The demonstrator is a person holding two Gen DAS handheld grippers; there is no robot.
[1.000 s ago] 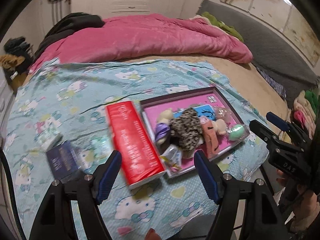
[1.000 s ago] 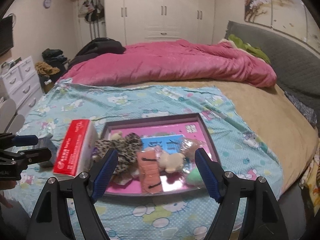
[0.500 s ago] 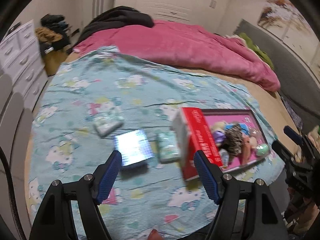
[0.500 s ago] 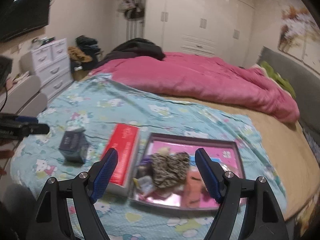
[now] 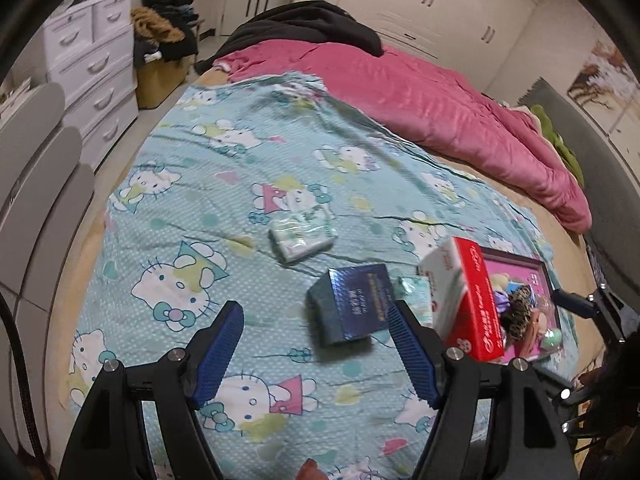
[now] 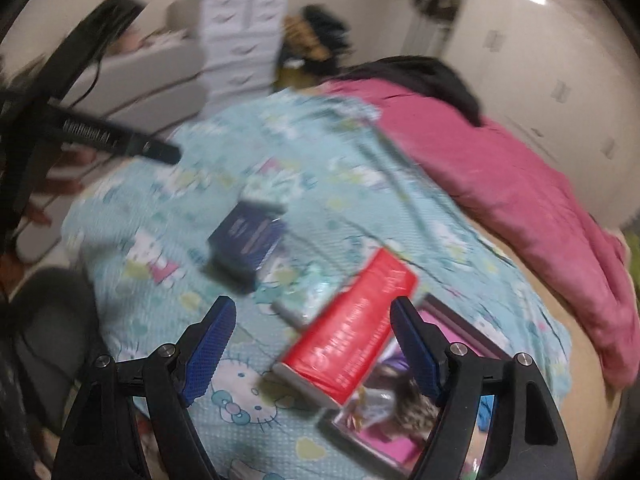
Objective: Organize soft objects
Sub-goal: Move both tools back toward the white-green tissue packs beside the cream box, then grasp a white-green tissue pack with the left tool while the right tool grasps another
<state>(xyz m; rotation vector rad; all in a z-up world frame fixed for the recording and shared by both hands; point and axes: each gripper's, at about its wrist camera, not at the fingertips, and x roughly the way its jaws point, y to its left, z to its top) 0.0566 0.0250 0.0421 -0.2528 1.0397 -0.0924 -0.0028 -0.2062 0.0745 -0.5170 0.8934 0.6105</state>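
A dark-framed pink tray (image 5: 538, 268) with several small soft toys lies at the bed's right end; it also shows in the right wrist view (image 6: 460, 326). A red tissue box (image 5: 476, 304) leans beside it (image 6: 352, 344). A dark blue box (image 5: 352, 304) and two green-white tissue packs (image 5: 302, 232) (image 5: 416, 290) lie on the Hello Kitty sheet (image 5: 208, 184). My left gripper (image 5: 320, 352) is open and empty just in front of the blue box. My right gripper (image 6: 312, 350) is open and empty above the red box; that view is blurred.
A pink quilt (image 5: 440, 96) with dark clothes (image 5: 312, 20) covers the far half of the bed. White drawers (image 5: 96, 64) and a grey chair (image 5: 36, 184) stand to the left. A grey headboard (image 5: 600, 168) is at the right.
Both grippers have swung left across the bed, away from the tray toward the blue box and tissue packs. Both stay open and empty. Nothing on the bed has moved.
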